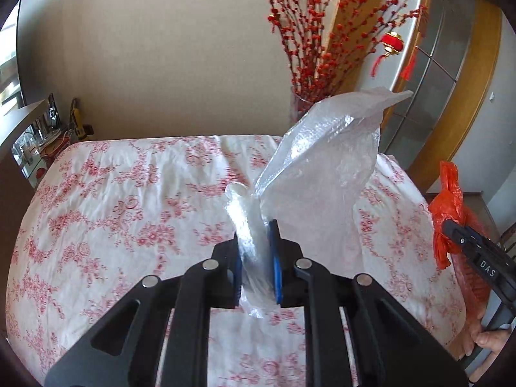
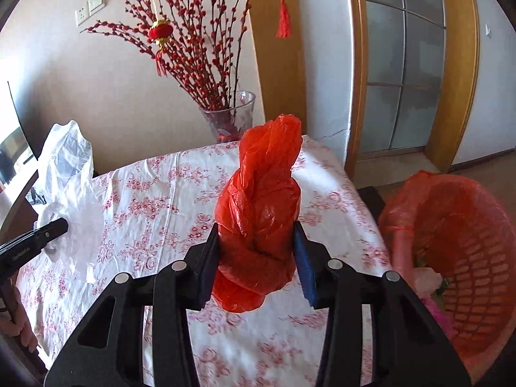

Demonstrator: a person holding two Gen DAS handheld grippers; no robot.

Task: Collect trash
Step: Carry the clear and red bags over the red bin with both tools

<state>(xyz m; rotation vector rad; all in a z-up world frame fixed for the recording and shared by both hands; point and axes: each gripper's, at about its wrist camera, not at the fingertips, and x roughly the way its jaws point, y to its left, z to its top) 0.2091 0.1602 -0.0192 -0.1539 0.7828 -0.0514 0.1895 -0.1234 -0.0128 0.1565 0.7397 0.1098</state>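
The right gripper (image 1: 451,225), at the right edge of the frame, read "DAS" and clamped a red bag (image 2: 258,219). The left gripper (image 1: 256,254) pinched a clear bag (image 1: 319,167) above the floral tablecloth (image 1: 113,209). A red basket (image 2: 467,258) stood lower right.

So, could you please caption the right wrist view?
Right gripper holds a red plastic bag above the floral tablecloth, beside a lined wastebasket.

I'm looking into a home, a lived-in room: a desk (image 2: 167,200) under a floral cloth, a glass vase (image 2: 230,119) of red berry branches hung with a small lantern (image 2: 160,32), a wood-framed glass door (image 2: 403,64), wall sockets (image 2: 90,6), and a lined wastebasket (image 2: 458,258).
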